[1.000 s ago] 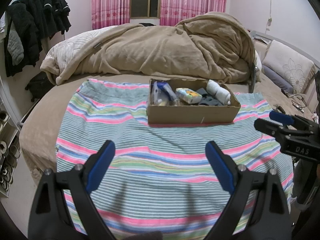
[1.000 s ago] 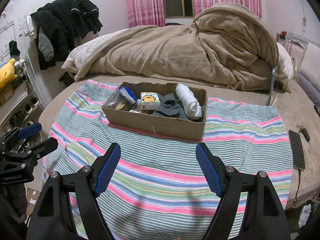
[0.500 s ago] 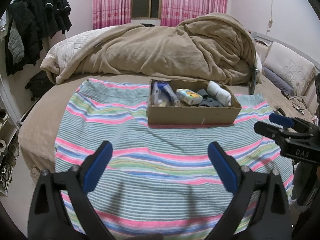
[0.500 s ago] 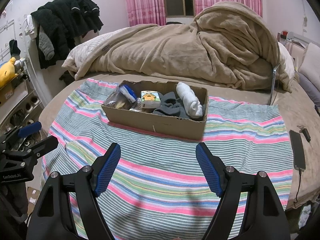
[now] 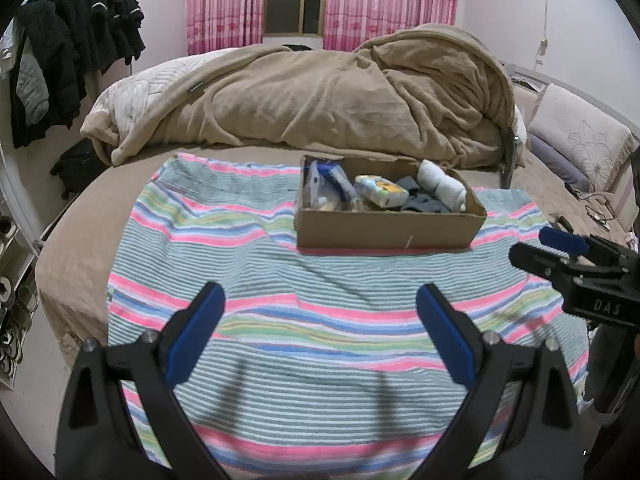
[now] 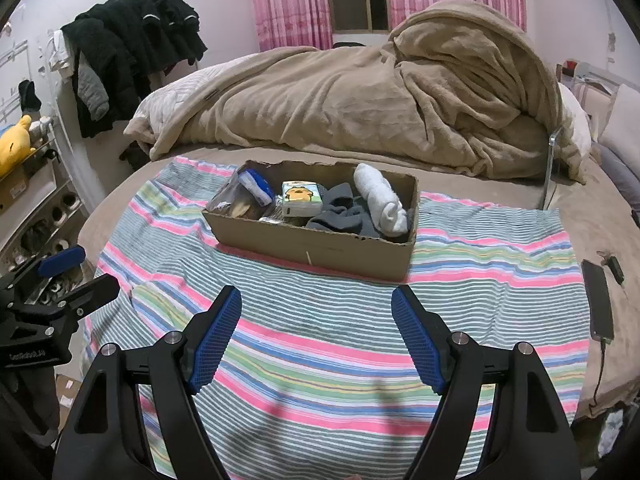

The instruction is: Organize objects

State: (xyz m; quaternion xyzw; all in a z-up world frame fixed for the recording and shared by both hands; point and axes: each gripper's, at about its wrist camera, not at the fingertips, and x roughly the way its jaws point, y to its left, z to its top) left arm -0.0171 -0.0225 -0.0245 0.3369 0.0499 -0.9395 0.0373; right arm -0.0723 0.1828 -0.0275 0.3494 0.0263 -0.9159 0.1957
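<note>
Both claws, left claw [image 5: 320, 312] and right claw [image 6: 316, 312], are held spread apart and empty over the striped towel [image 6: 320, 340], with the cardboard box [image 6: 320, 246] of socks and packets lying well ahead, presumably for an unobstructed reach.

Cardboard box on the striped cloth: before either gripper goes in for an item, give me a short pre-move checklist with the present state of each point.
1. Left gripper open and empty: ok.
2. Right gripper open and empty: ok.
3. Cardboard box upright on the striped cloth: ok.
4. White rolled towel exposed on top at the box's right end, reachable from above: ok.
5. Tissue pack not pinned by the grey cloth beside it: cannot tell.
6. Phone lies on the bed beyond the striped cloth's right edge, outside the path to the box: ok.
</note>
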